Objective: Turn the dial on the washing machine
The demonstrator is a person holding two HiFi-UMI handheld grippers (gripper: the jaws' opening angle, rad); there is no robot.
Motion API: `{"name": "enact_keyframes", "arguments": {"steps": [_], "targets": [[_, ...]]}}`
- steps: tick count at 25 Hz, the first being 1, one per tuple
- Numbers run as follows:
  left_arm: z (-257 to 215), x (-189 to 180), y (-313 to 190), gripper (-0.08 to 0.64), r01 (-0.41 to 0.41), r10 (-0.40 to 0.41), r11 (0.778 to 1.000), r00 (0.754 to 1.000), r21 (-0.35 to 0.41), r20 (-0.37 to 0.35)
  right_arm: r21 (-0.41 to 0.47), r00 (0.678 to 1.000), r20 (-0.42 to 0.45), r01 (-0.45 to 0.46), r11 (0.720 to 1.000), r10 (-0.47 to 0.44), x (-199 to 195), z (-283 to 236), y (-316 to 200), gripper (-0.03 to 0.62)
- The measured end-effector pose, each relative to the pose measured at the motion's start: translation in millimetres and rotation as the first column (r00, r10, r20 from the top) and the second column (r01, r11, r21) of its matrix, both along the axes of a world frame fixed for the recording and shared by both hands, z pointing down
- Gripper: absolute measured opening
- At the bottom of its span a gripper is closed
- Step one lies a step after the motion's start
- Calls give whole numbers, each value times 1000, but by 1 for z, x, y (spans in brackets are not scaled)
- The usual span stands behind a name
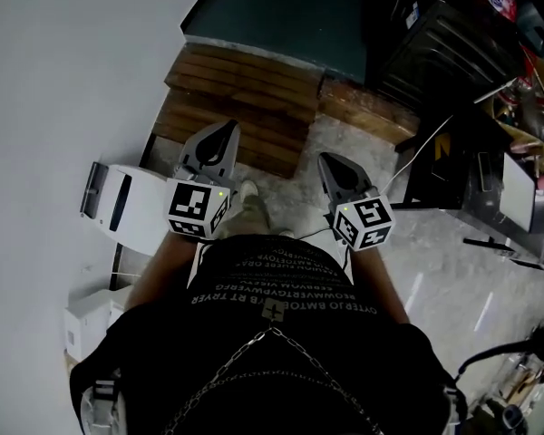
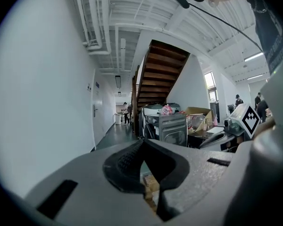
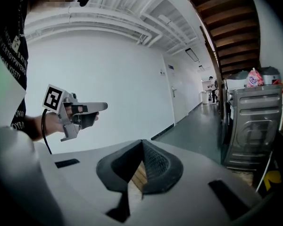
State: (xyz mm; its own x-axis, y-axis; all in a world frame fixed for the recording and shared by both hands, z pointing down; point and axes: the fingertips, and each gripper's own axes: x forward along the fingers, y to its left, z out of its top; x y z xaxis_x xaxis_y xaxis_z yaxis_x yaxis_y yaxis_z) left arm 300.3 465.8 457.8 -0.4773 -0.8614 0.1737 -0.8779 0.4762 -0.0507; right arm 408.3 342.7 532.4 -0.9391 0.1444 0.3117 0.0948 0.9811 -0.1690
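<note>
The grey appliance taken to be the washing machine is seen far ahead and to the right of both pairs of jaws, well apart from them; its dial cannot be made out. The right gripper is judged the nearer. It and the left gripper are held side by side, pointed ahead and nearly level, jaws clenched on nothing.

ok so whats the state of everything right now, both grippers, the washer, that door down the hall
left grey two-finger gripper: shut, holding nothing
right grey two-finger gripper: shut, holding nothing
silver metal washing machine: untouched, both grippers well short of it
white corridor door: closed
</note>
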Motion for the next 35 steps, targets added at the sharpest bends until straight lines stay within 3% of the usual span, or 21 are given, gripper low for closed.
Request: {"name": "enact_keyframes", "arguments": {"steps": [8,15,25,35], "targets": [[-9,-120,-20,6,-37,35,998,999,46,38,66,1000,11,-23,998,23,-117,-20,-10,-3],[-19,-214,-13,6,-56,51,997,994,52,95,125,993,88,-93,988,82,-206,-43,0,-3],[5,-267,-40,6,-86,85,996,996,33,32,119,988,39,-155,981,152,-248,-36,-46,-3],[24,-339,-140,6,-116,117,993,993,-31,8,31,988,18,-152,988,152,-332,-6,-132,-3]]}}
